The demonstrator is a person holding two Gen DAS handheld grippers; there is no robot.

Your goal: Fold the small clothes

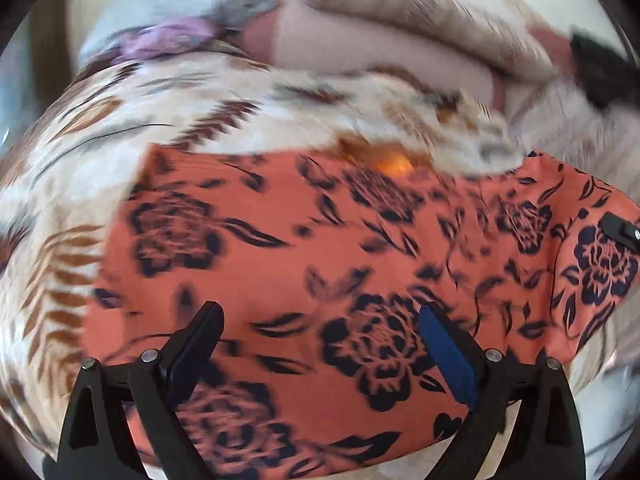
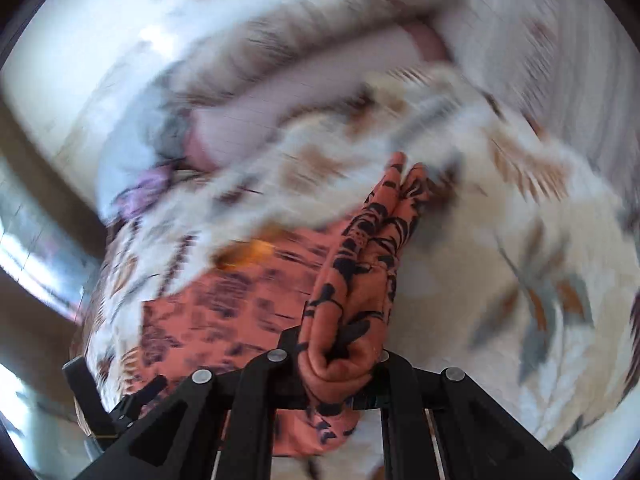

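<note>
Right gripper (image 2: 340, 344): jaws clamped tight on a bunched fold of the orange-red cloth with dark navy flower print (image 2: 224, 304), the pinched edge standing up from between them. Left gripper (image 1: 320, 344): jaws spread wide, nothing between them, hovering over the near part of the same cloth (image 1: 320, 240). Cloth lies mostly flat on a cream bedspread with brown and grey leaf pattern (image 1: 80, 168). Far side: pinkish rolled bedding (image 1: 360, 52), blurred

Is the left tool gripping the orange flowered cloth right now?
No. The left tool stands wide open above the orange flowered cloth, its two fingers apart with nothing pinched between them.
</note>
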